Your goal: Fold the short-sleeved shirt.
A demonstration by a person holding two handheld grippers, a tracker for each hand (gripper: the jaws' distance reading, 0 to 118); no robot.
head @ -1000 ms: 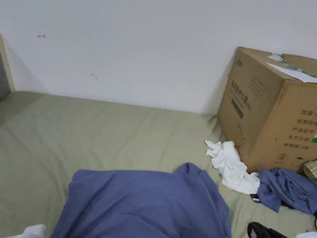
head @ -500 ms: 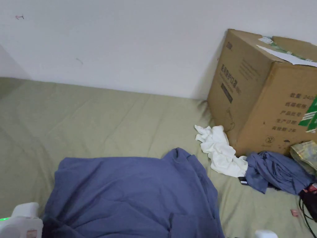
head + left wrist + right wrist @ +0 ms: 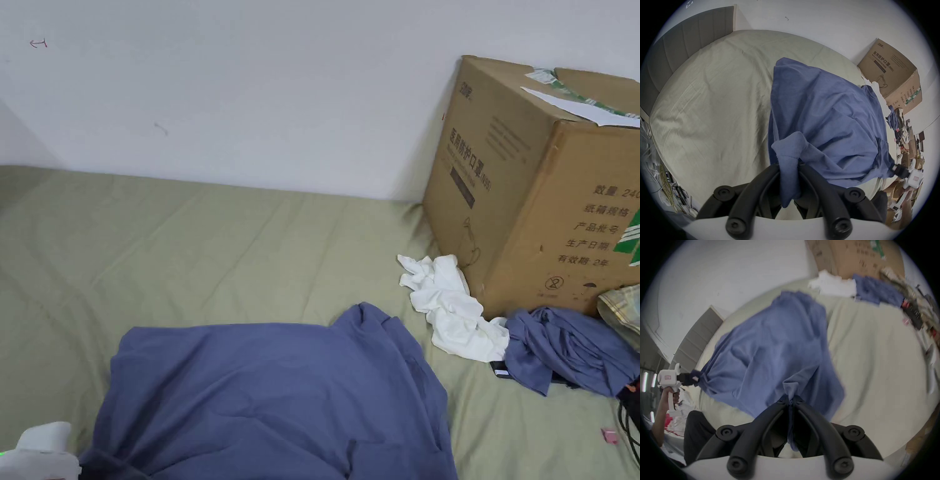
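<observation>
Green bedsheet (image 3: 219,250); white wall (image 3: 281,94)

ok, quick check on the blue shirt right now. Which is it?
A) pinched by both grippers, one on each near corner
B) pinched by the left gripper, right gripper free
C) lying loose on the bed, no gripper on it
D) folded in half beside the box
A: the blue shirt is bunched between the shut jaws of the left gripper and of the right gripper, spread over the bed.
</observation>
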